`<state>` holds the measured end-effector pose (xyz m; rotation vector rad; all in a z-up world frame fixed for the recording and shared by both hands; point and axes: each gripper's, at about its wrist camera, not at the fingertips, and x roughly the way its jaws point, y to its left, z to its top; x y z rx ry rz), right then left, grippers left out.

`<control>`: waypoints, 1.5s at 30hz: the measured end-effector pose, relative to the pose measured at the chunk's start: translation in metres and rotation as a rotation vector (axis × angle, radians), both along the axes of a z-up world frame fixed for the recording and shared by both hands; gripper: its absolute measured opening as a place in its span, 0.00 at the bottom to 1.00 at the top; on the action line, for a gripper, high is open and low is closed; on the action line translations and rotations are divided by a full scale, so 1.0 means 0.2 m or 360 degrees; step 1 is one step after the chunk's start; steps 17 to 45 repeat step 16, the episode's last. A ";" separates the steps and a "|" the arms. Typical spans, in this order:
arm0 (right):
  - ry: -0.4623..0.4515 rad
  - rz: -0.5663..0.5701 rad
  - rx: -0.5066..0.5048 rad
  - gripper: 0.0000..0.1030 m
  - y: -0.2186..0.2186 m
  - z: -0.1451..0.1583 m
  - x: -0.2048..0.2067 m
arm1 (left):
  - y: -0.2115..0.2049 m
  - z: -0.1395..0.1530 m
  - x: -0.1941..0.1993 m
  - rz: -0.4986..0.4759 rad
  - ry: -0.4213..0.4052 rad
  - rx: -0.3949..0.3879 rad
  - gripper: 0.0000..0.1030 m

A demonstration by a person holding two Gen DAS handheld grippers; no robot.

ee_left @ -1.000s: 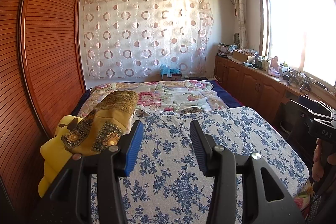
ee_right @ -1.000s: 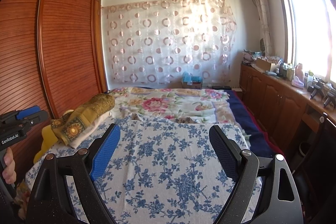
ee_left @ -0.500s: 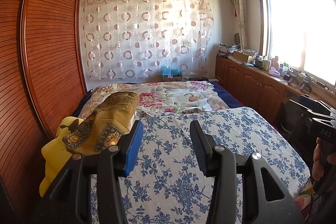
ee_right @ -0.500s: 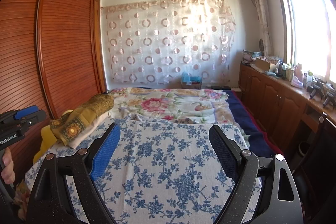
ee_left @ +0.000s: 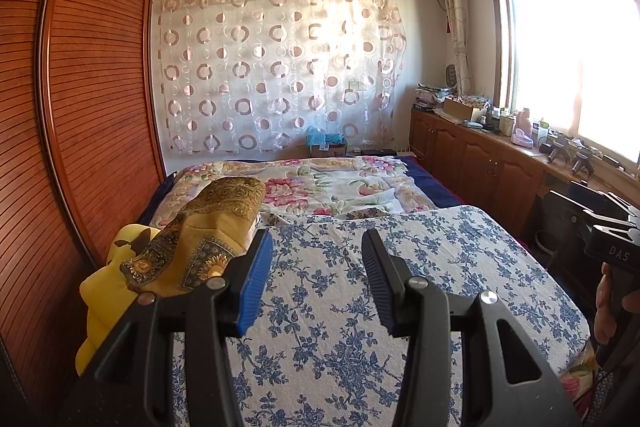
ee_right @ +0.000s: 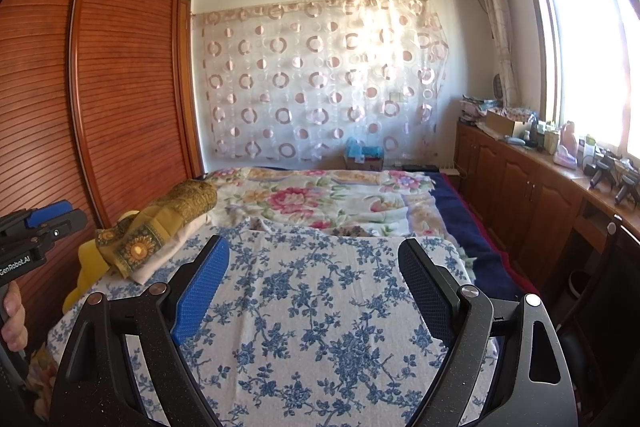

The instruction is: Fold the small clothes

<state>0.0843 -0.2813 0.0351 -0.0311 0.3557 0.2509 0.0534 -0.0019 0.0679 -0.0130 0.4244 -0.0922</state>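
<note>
**A:** Clothes [ee_left: 200,247], a small heap of mustard patterned cloth over yellow and cream pieces, sit at the bed's left edge beside the wardrobe [ee_left: 92,99].

**B:** And the claws?

**A:** Left claw [ee_left: 316,267] and right claw [ee_right: 312,275] both hover spread, holding nothing.

**B:** What could go wrong?

**A:** Probably pinching several layers together, or nudging the heap off the edge.

**B:** The surface?

**A:** A blue-flowered bedspread [ee_right: 320,327], soft and slightly rumpled. Beyond, a circle-print curtain [ee_left: 276,75], sunlit window [ee_left: 572,67], cluttered wooden bench [ee_right: 560,179].
</note>
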 end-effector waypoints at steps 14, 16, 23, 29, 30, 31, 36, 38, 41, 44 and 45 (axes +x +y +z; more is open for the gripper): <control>0.0000 0.0003 0.0002 0.86 0.00 0.00 0.00 | 0.00 -0.01 0.00 -0.0001 -0.0002 -0.0001 0.45; -0.0002 0.0002 0.0000 0.86 0.00 0.00 0.00 | 0.00 -0.01 0.00 0.0000 -0.0002 0.0001 0.45; -0.0002 0.0002 0.0000 0.86 0.00 0.00 0.00 | 0.00 -0.01 0.00 0.0000 -0.0002 0.0001 0.45; -0.0002 0.0002 0.0000 0.86 0.00 0.00 0.00 | 0.00 -0.01 0.00 0.0000 -0.0002 0.0001 0.45; -0.0002 0.0002 0.0000 0.86 0.00 0.00 0.00 | 0.00 -0.01 0.00 0.0000 -0.0002 0.0001 0.45; -0.0002 0.0002 0.0000 0.86 0.00 0.00 0.00 | 0.00 -0.01 0.00 0.0000 -0.0002 0.0001 0.45; -0.0002 0.0002 0.0000 0.86 0.00 0.00 0.00 | 0.00 -0.01 0.00 0.0000 -0.0002 0.0001 0.45; -0.0002 0.0002 0.0000 0.86 0.00 0.00 0.00 | 0.00 -0.01 0.00 0.0000 -0.0002 0.0001 0.45; -0.0002 0.0002 0.0000 0.86 0.00 0.00 0.00 | 0.00 -0.01 0.00 0.0000 -0.0002 0.0001 0.45; -0.0002 0.0002 0.0000 0.86 0.00 0.00 0.00 | 0.00 -0.01 0.00 0.0000 -0.0002 0.0001 0.45; -0.0002 0.0002 0.0000 0.86 0.00 0.00 0.00 | 0.00 -0.01 0.00 0.0000 -0.0002 0.0001 0.45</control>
